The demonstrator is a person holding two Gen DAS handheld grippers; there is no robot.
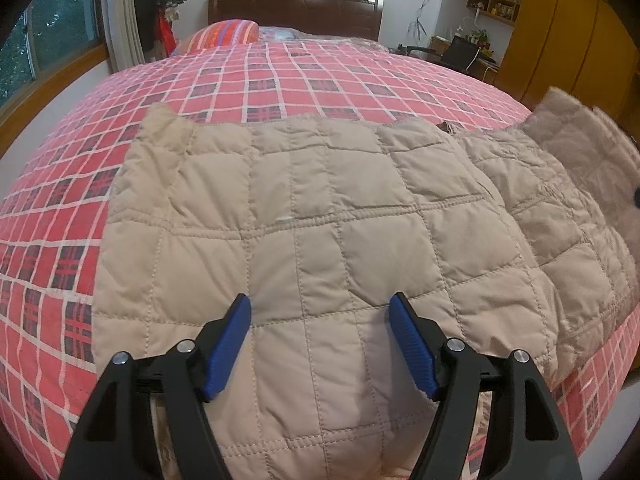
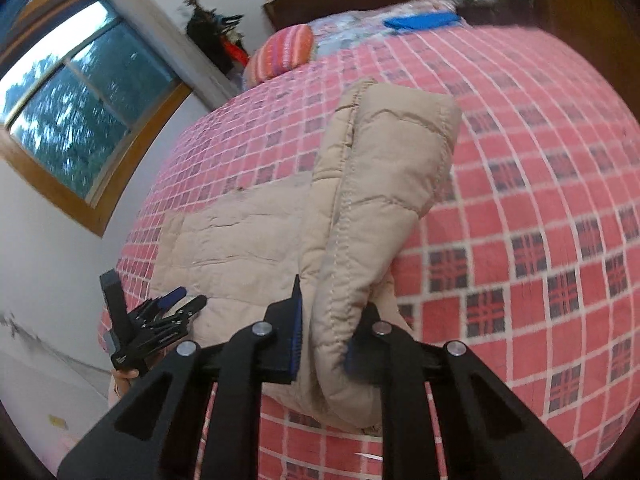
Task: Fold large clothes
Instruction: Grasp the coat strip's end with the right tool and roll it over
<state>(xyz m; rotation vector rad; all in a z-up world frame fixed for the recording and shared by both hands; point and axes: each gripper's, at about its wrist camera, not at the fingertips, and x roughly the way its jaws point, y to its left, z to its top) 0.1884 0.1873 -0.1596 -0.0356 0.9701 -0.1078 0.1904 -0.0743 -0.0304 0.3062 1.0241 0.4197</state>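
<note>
A beige quilted jacket (image 1: 320, 220) lies spread on the bed. My left gripper (image 1: 320, 312) hovers open just over its near part, blue pads apart, nothing between them. In the right wrist view my right gripper (image 2: 326, 320) is shut on a thick folded edge of the jacket (image 2: 380, 184), which is lifted and stands up above the bed. The rest of the jacket lies flat to the left. The left gripper (image 2: 176, 304) shows there too, at the jacket's near left side, held by a hand. The raised part appears at the right edge of the left wrist view.
The bed carries a red plaid cover (image 1: 280, 80) with a striped pillow (image 1: 228, 32) and a dark headboard (image 1: 296, 8) at the far end. A window (image 2: 72, 100) is on the left wall; wooden cabinets (image 1: 560, 20) and a cluttered desk stand on the right.
</note>
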